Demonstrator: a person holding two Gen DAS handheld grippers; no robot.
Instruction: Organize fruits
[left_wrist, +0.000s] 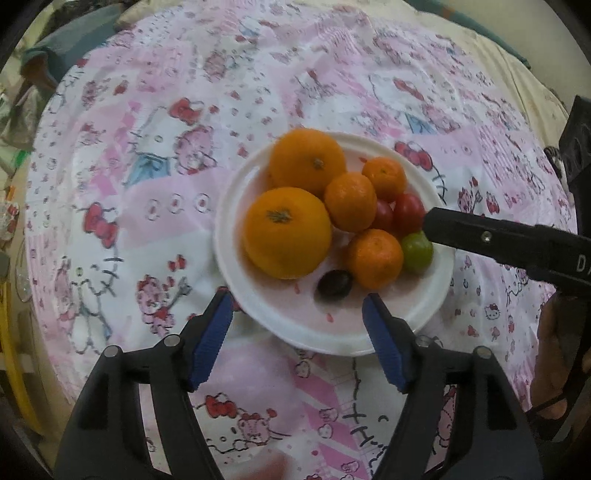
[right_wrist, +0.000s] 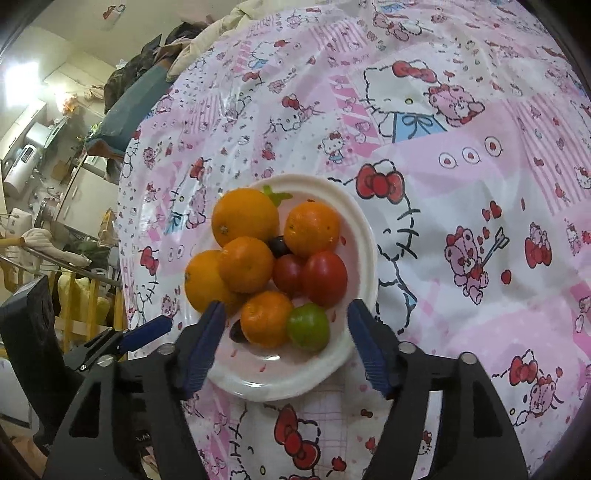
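A white plate (left_wrist: 280, 314) on the pink patterned tablecloth holds two large oranges (left_wrist: 287, 232), three small mandarins (left_wrist: 375, 258), two red tomatoes (left_wrist: 408, 214), a green fruit (left_wrist: 417, 251) and a dark grape (left_wrist: 334, 283). My left gripper (left_wrist: 297, 301) is open and empty at the plate's near rim. My right gripper (right_wrist: 286, 312) is open over the plate's near side, its fingers on either side of a mandarin (right_wrist: 266, 318) and the green fruit (right_wrist: 308, 326), touching neither. Its black finger reaches in beside the tomatoes in the left wrist view (left_wrist: 480, 236).
The tablecloth (right_wrist: 461, 184) covers a round table that drops off at the left in the right wrist view. Beyond that edge are kitchen clutter, a blue chair (right_wrist: 129, 107) and a wooden rail (right_wrist: 92, 321). The left gripper's finger (right_wrist: 146, 332) shows at lower left.
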